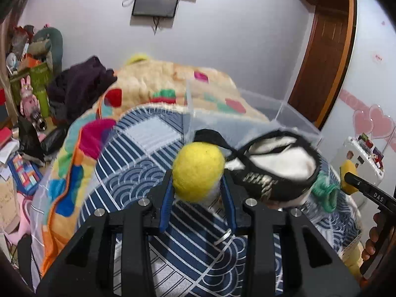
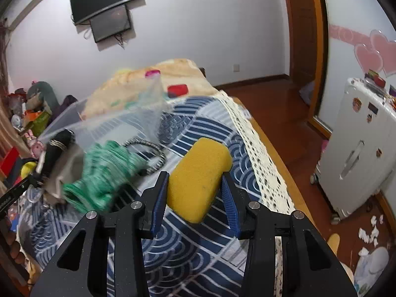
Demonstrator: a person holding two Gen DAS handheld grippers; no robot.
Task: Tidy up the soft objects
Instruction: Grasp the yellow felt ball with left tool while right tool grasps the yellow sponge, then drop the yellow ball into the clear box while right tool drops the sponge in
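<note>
A bed covered by a navy and white wave-patterned quilt [image 1: 138, 173].

Beyond the fingertips, a clear plastic box [image 1: 279, 113] is set on the quilt, and a cream fleece blanket with coloured patches [image 1: 158, 84] is spread behind it. Just past the fingertips and to their side, a green knitted item [image 2: 106, 173], blurred, and a black-and-white fabric piece [image 1: 277, 163] are seen on the quilt. A dark purple garment [image 1: 79, 84] is heaped at the far edge.
</note>
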